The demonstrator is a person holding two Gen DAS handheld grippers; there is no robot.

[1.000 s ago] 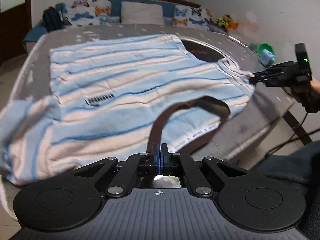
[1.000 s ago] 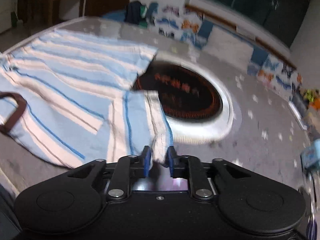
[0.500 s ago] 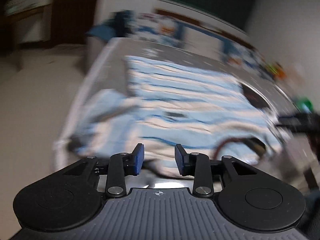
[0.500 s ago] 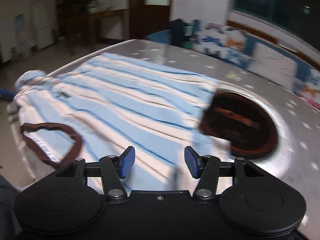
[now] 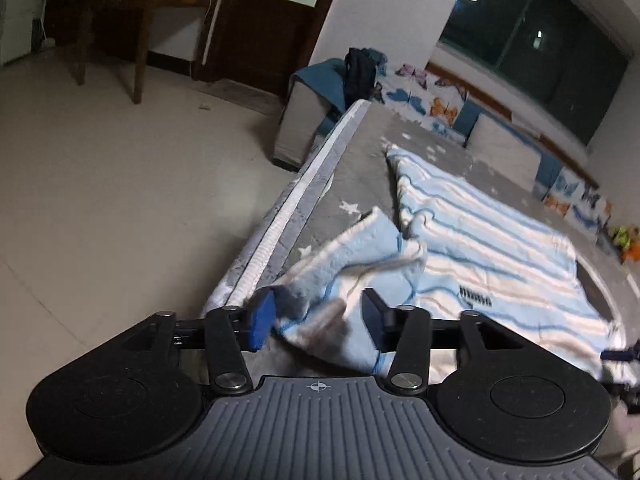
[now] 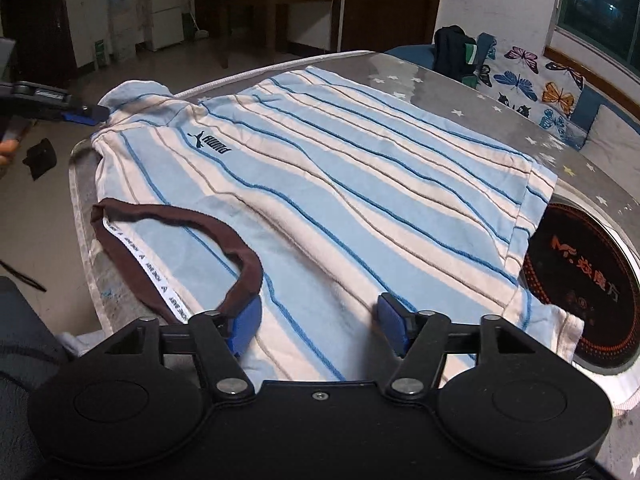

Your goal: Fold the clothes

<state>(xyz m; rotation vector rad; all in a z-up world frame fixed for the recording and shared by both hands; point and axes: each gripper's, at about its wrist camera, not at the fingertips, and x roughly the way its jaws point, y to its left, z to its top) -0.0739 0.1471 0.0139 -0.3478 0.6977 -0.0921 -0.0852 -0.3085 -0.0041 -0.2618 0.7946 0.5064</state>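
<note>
A light-blue and white striped shirt [image 6: 360,184] lies spread on the grey star-patterned table [image 6: 448,80], with its brown collar [image 6: 180,248] at the near edge. My right gripper [image 6: 319,326] hovers open over the shirt just right of the collar, with nothing held. My left gripper [image 5: 318,316] is open at the table's left corner. The shirt's [image 5: 480,240] rumpled left sleeve [image 5: 352,264] lies loose between its wide-apart fingers. In the right wrist view the left gripper [image 6: 80,114] sits beside that sleeve [image 6: 132,92].
A round black hotplate [image 6: 580,280] is set in the table, partly under the shirt's right sleeve. Butterfly cushions [image 6: 532,80] and a dark bag [image 6: 452,52] line the far side. Left of the table edge [image 5: 288,216] is bare floor [image 5: 120,200], with a wooden desk [image 5: 140,20] beyond.
Both grippers opened: the left let go of the collar and the right let go of the right sleeve. The left swung over to the left sleeve. The right shifted toward the collar.
</note>
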